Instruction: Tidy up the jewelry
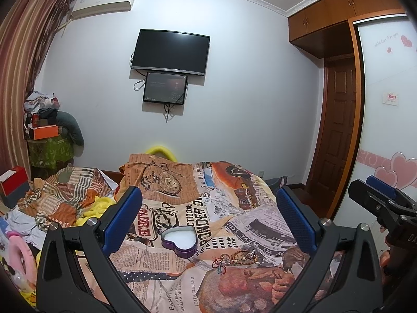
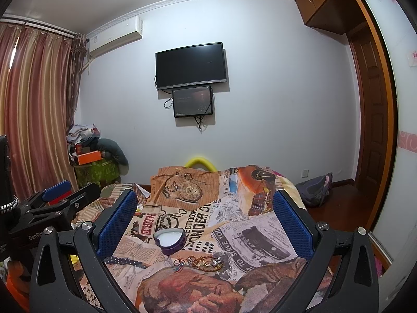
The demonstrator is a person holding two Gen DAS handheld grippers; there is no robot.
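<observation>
Jewelry point(image 2: 200, 262) lies beside heart tin point(image 2: 169, 239); only left view shows red box point(image 1: 13, 182).

Dim, even indoor light; fisheye-bent edges; dark corner vignetting.

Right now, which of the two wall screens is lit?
The small screen, mounted just under the big TV. It shows a dim reddish picture with faint text; the TV above it is plain black.

White walls, wall-mounted television point(image 1: 170, 52) over a smaller screen point(image 1: 165, 88), striped curtains point(image 2: 34, 99), wooden wardrobe point(image 1: 336, 7).
</observation>
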